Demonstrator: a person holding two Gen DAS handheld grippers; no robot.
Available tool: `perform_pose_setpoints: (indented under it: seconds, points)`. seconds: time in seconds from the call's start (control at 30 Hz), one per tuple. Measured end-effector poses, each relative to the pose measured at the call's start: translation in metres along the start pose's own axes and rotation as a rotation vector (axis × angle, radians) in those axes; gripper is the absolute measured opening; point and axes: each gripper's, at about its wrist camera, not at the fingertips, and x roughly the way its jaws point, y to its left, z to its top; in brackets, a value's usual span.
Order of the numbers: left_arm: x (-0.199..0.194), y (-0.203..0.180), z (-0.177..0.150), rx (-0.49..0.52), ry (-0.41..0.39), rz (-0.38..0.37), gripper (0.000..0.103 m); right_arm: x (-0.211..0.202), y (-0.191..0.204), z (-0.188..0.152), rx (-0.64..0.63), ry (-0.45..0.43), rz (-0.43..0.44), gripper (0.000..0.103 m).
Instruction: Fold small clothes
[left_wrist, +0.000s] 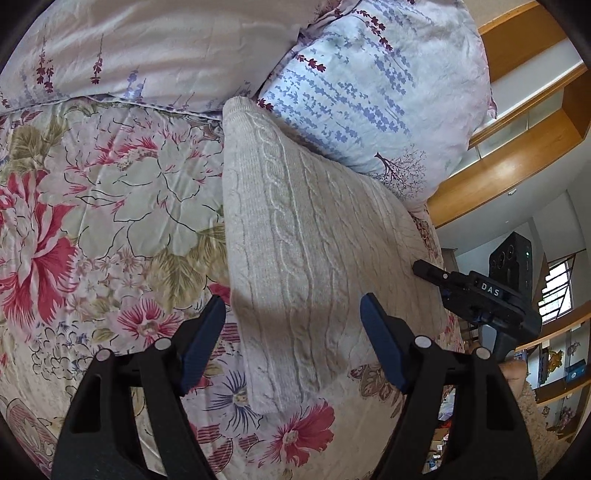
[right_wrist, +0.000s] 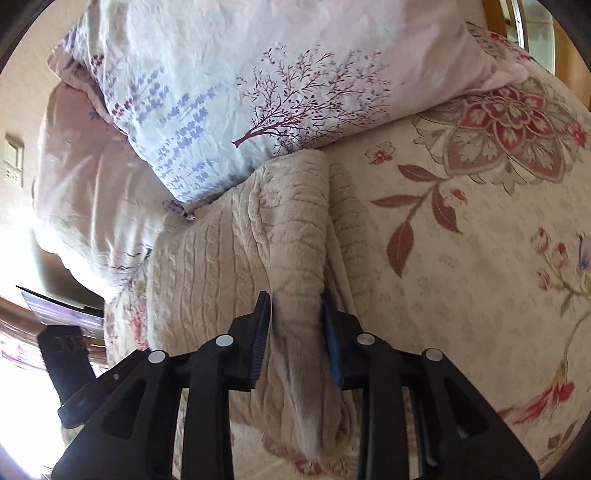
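Note:
A cream cable-knit sweater (left_wrist: 306, 240) lies folded into a long strip on the floral bedspread (left_wrist: 92, 206). My left gripper (left_wrist: 293, 314) is open, its fingers straddling the sweater's near end just above it, holding nothing. The right gripper (left_wrist: 476, 291) shows at the sweater's right edge in the left wrist view. In the right wrist view my right gripper (right_wrist: 295, 325) is shut on a raised fold of the sweater (right_wrist: 291, 236), pinched between both pads. The rest of the sweater (right_wrist: 199, 266) lies flat to the left.
Two lavender-print pillows (left_wrist: 373, 88) (left_wrist: 155, 48) lie just beyond the sweater's far end; one also shows in the right wrist view (right_wrist: 258, 85). A wooden headboard and shelves (left_wrist: 517, 155) stand at the right. The bedspread (right_wrist: 461, 240) stretches right of the sweater.

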Motion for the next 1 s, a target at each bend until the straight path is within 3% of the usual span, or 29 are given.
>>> perform_pose_setpoints:
  seconds: [0.3, 0.33, 0.37, 0.57, 0.67, 1.0]
  points:
    - [0.002, -0.002, -0.022, 0.046, 0.057, 0.001, 0.060, -0.020, -0.020, -0.040, 0.046, 0.011, 0.027, 0.029]
    - [0.004, -0.002, -0.026, 0.053, 0.072, 0.001, 0.054, -0.019, -0.020, -0.042, 0.046, 0.008, 0.028, 0.028]
    - [0.006, -0.002, -0.028, 0.054, 0.081, 0.004, 0.047, -0.020, -0.020, -0.043, 0.043, 0.004, 0.026, 0.018]
    - [0.000, 0.006, -0.034, 0.042, 0.083, -0.024, 0.021, -0.038, -0.005, -0.042, 0.015, -0.081, 0.041, 0.011]
    - [-0.006, 0.003, -0.034, 0.073, 0.076, -0.030, 0.019, -0.048, -0.008, -0.045, 0.009, -0.095, 0.038, 0.010]
    - [-0.004, 0.012, -0.048, 0.072, 0.099, -0.022, 0.017, -0.025, -0.019, -0.066, -0.053, -0.059, -0.143, 0.010]
